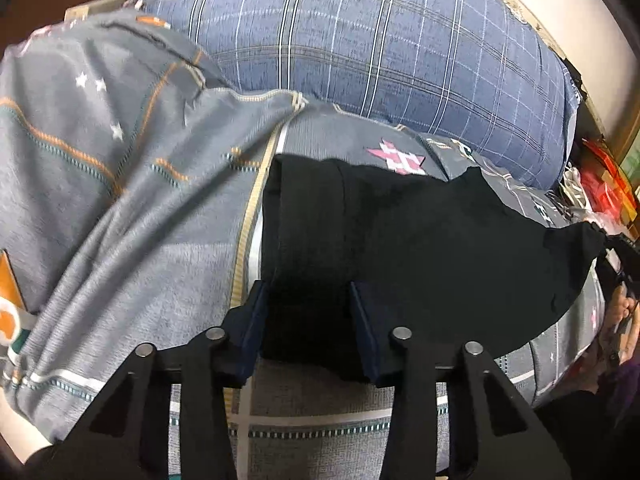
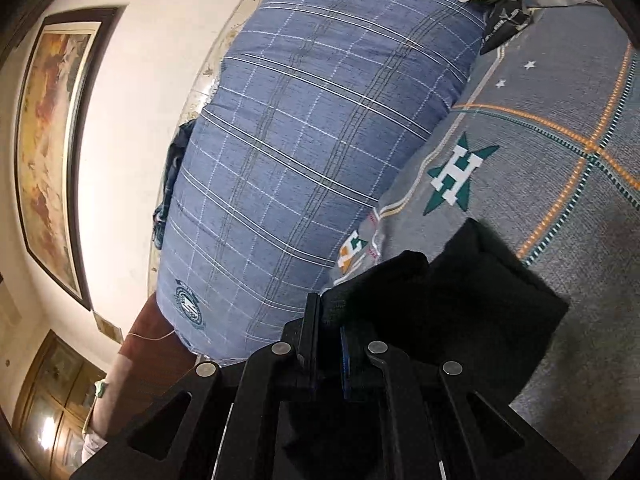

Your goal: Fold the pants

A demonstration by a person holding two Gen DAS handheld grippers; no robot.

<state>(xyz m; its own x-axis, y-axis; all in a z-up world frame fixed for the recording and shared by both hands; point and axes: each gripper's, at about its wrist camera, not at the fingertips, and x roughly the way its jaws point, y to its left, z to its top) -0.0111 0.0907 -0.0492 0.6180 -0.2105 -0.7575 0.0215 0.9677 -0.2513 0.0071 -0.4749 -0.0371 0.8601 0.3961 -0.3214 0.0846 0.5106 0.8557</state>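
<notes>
Black pants (image 1: 400, 248) lie on a grey patterned bed sheet (image 1: 140, 220), stretched toward the right. My left gripper (image 1: 308, 300) is open, its jaws astride the near left end of the pants, resting over the cloth. In the right wrist view my right gripper (image 2: 330, 320) is shut on a bunched edge of the black pants (image 2: 460, 300), which hang lifted and folded over the sheet (image 2: 560, 200). In the left wrist view the far right end of the pants is pulled up toward the right gripper, barely seen at the edge.
A large blue plaid pillow (image 1: 380, 60) lies behind the pants, also in the right wrist view (image 2: 300, 160). A cream wall with a framed picture (image 2: 52, 140) is beyond it. Red clutter (image 1: 604, 188) sits at the bed's far right.
</notes>
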